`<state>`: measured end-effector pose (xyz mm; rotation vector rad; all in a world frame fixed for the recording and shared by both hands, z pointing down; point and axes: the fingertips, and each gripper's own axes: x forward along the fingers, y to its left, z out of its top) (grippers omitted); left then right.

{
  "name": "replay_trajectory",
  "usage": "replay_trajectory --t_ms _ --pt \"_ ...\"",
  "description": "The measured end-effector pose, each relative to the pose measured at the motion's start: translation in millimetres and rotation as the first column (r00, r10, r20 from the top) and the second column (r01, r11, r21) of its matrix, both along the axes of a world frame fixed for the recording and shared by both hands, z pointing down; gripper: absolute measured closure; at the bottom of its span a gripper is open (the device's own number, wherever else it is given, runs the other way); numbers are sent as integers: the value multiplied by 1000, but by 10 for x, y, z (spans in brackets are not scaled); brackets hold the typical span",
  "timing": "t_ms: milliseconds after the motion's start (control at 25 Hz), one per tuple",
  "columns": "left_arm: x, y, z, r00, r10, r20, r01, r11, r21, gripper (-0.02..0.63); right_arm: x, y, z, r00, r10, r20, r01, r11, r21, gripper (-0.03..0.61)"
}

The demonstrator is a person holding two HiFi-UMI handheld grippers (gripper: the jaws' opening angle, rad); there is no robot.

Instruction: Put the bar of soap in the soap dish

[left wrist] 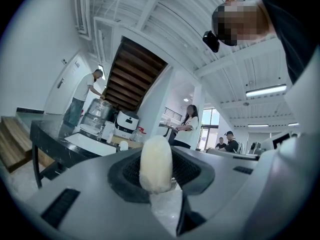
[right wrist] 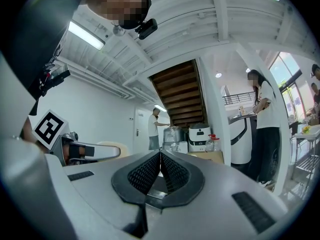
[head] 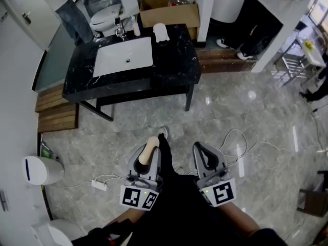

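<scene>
Marble floor [head: 256, 127] below; soap bar [left wrist: 156, 164] clamped between left jaws; right jaws together, empty.

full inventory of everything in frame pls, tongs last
black stone-look vanity counter: 1, black, top centre
white rectangular sink basin: 1, white, set in counter
chrome faucet: 1, silver, at basin's far edge
small white object: 1, white, counter's far right; maybe the soap dish, unclear
brown cardboard box: 1, brown, beyond counter
white toilet: 1, white, beyond counter, left
wooden steps: 2, brown, left of counter
white rounded container: 1, white, floor, far left
white power strip: 1, white, floor near left tongs
bystanders: at least 2, top corners
cream oval bar of soap: 1, cream, clamped in left tongs
left tongs: 1, grey, shut on soap
right tongs: 1, grey, shut, empty
</scene>
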<state>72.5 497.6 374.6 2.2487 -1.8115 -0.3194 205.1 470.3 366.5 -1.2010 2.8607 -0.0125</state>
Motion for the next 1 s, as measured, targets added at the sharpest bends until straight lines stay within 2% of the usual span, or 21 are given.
replay_trajectory --t_ms 200,320,520,600,760,1000 --pt "-39 -256 13 1000 6 -20 -6 1000 2 503 -27 -232 -20 1000 13 3 -12 1000 -15 569" --pt "-82 -474 17 999 19 -27 -19 1000 9 503 -28 -406 -48 999 34 -10 -34 999 4 569" --pt "-126 -972 92 997 60 -49 -61 998 -1 503 -46 -879 12 996 84 -30 -85 996 -14 569" --pt "-165 -1210 108 995 88 -49 -89 996 -16 503 -133 -1105 -70 995 91 -47 -91 996 12 569" --pt "-423 -1622 84 993 115 -41 -116 993 -22 503 -575 -1555 -197 997 47 -64 -44 998 48 569" --pt "-973 -2241 4 994 97 -54 -98 995 -22 503 -1378 -2133 -212 996 -68 -49 68 998 -12 570"
